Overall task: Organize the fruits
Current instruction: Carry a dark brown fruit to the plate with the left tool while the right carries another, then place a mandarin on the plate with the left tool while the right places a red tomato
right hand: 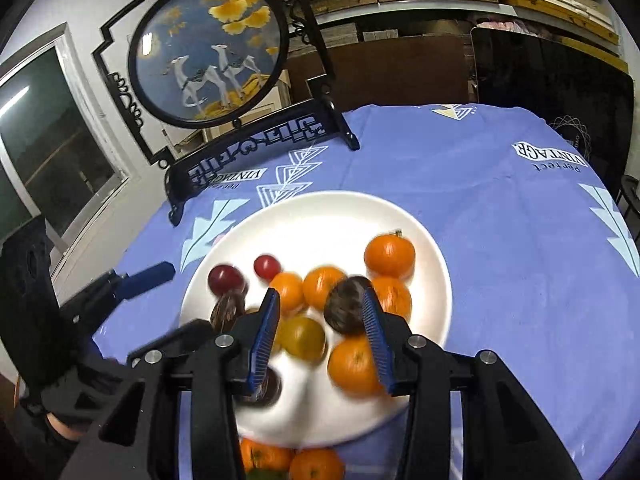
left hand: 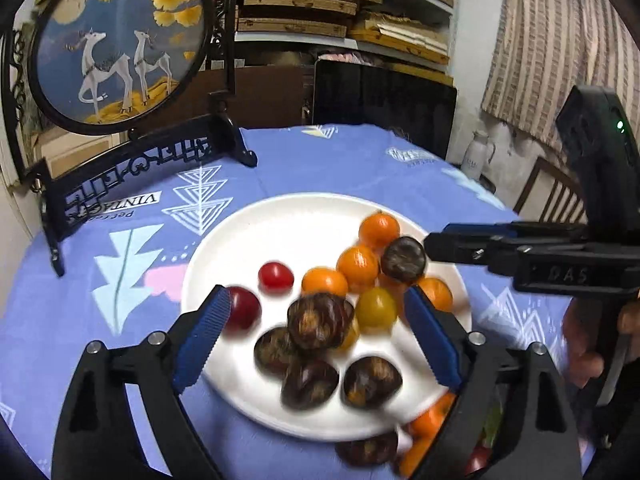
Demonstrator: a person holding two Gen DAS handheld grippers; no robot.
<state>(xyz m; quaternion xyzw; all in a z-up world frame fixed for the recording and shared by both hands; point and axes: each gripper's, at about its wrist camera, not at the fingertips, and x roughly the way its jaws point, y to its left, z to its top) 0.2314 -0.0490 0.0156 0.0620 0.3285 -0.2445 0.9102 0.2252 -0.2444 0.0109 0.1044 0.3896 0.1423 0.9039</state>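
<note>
A white plate (left hand: 280, 224) (right hand: 320, 216) on the blue tablecloth holds several oranges (left hand: 357, 264) (right hand: 389, 255), several dark chestnuts (left hand: 320, 321) (right hand: 345, 309), red tomatoes (left hand: 275, 275) (right hand: 267, 266) and a yellow tomato (left hand: 376, 307) (right hand: 302, 338). My left gripper (left hand: 316, 312) is open and empty, hovering over the chestnut pile. My right gripper (right hand: 320, 306) is open over the plate's near right side, its right finger beside a chestnut; it also shows from the side in the left wrist view (left hand: 436, 246). More fruit (left hand: 420, 436) (right hand: 288, 460) lies on the cloth in front of the plate.
A black carved stand with a round deer painting (left hand: 116, 44) (right hand: 208, 52) stands at the table's far left. A dark screen (left hand: 384, 92) and shelves with boxes are behind the table. A white jug (left hand: 476, 154) and a wooden chair sit at the right.
</note>
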